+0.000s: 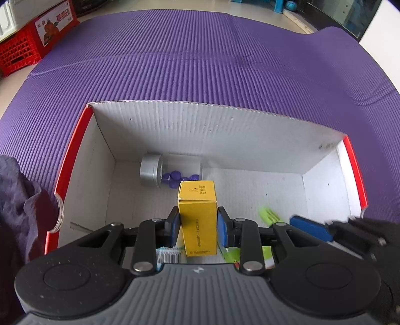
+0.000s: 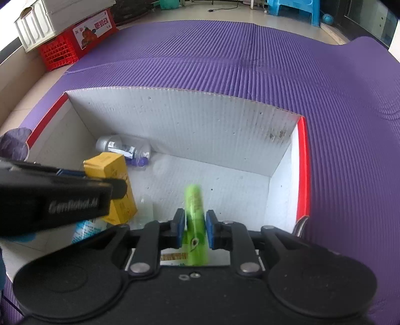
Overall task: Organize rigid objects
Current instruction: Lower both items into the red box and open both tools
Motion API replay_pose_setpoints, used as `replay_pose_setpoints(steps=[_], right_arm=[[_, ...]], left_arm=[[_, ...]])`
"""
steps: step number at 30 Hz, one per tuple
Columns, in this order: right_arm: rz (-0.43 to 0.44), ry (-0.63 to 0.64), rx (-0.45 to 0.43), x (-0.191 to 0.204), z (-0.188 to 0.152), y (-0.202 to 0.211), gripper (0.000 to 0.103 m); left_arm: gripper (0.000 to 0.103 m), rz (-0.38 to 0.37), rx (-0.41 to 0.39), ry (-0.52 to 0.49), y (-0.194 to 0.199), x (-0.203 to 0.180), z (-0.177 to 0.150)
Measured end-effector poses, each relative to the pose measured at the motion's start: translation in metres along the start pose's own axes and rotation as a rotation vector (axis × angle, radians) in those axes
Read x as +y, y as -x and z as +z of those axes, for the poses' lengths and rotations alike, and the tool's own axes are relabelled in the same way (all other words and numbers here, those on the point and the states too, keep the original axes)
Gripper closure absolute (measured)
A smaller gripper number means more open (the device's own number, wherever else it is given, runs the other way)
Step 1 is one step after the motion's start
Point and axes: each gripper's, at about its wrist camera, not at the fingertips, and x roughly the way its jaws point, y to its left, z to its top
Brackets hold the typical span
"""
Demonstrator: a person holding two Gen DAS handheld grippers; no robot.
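A white cardboard box (image 1: pixel 200 130) with red edges sits on a purple mat. My left gripper (image 1: pixel 198 225) is shut on a yellow carton (image 1: pixel 197 215) and holds it over the box's near left part; the carton also shows in the right wrist view (image 2: pixel 117 185). My right gripper (image 2: pixel 195 228) is shut on a green tube (image 2: pixel 195 220) and holds it over the box's near middle; the tube's tip shows in the left wrist view (image 1: pixel 268 215). A clear jar with a silver lid (image 1: pixel 151 171) and purple pieces lies at the box's far left (image 2: pixel 125 147).
The purple mat (image 1: pixel 200 62) surrounds the box (image 2: pixel 187 120). A red crate (image 1: pixel 22 47) and a white bin (image 2: pixel 50 20) stand at the far left on the floor. A dark purple cloth (image 1: pixel 17 200) lies left of the box. Other packages lie under the grippers (image 2: pixel 87 228).
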Motion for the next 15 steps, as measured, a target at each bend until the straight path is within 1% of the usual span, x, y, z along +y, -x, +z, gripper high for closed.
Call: replay_pose_setpoints(steps=[2,6,10,12,15], right_arm=[[0.006,0.009,-0.007,0.001,-0.002,0.005,0.079],[0.033,0.033,-0.023,0.002,-0.007,0.015,0.067],[0.063,0.043,-0.033,0.004,-0.013,0.026,0.057],[0.063,0.048,-0.04,0.006,-0.016,0.03,0.054],[0.061,0.047,-0.066,0.008,-0.018,0.039,0.039]], left_arm=[[0.073,-0.001,0.0,0.014,-0.003,0.002,0.003],[0.072,0.011,0.02,0.04,-0.013,0.002,0.005],[0.072,-0.003,0.014,0.048,-0.012,0.0,0.004],[0.072,-0.013,0.013,0.059,-0.009,0.001,0.003],[0.072,-0.009,0.004,0.058,0.001,0.001,-0.001]])
